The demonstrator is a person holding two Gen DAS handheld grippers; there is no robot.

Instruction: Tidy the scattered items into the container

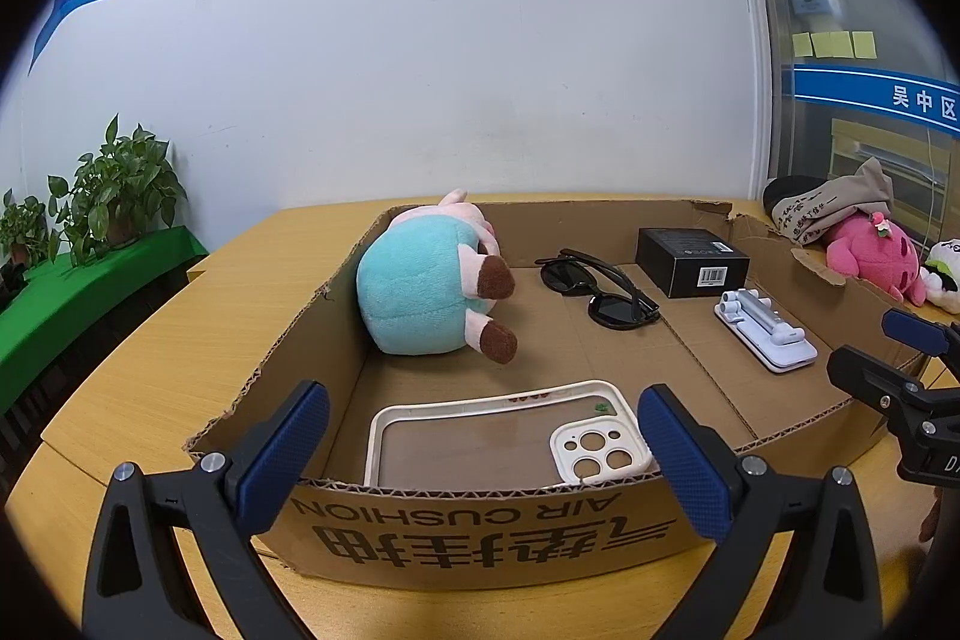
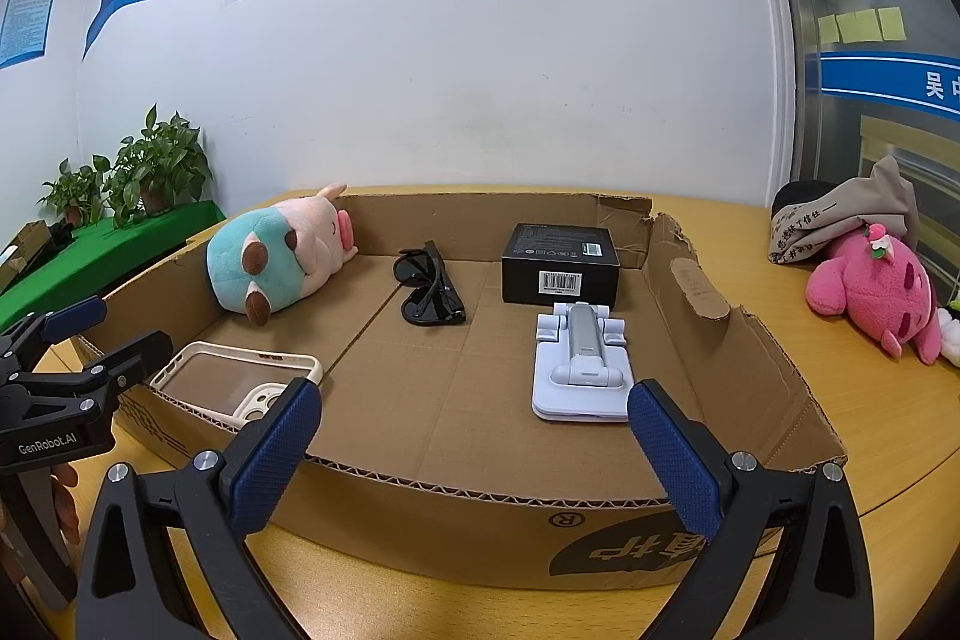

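A shallow cardboard box (image 1: 480,526) (image 2: 480,508) sits on the wooden table. In it lie a teal and pink plush (image 1: 426,286) (image 2: 282,262), black sunglasses (image 1: 600,286) (image 2: 429,289), a black carton (image 1: 690,253) (image 2: 561,262), a white folding phone stand (image 1: 768,334) (image 2: 582,364) and a white phone case (image 1: 510,436) (image 2: 234,379). My left gripper (image 1: 483,454) is open and empty at the box's near wall, over the phone case. My right gripper (image 2: 474,451) is open and empty at the near wall, just short of the phone stand.
Outside the box at the right lie a pink plush (image 1: 876,256) (image 2: 876,292), a beige cloth bag (image 1: 834,208) (image 2: 852,214) and a white plush (image 1: 945,274). Potted plants (image 1: 114,190) (image 2: 156,166) stand on a green shelf at the left.
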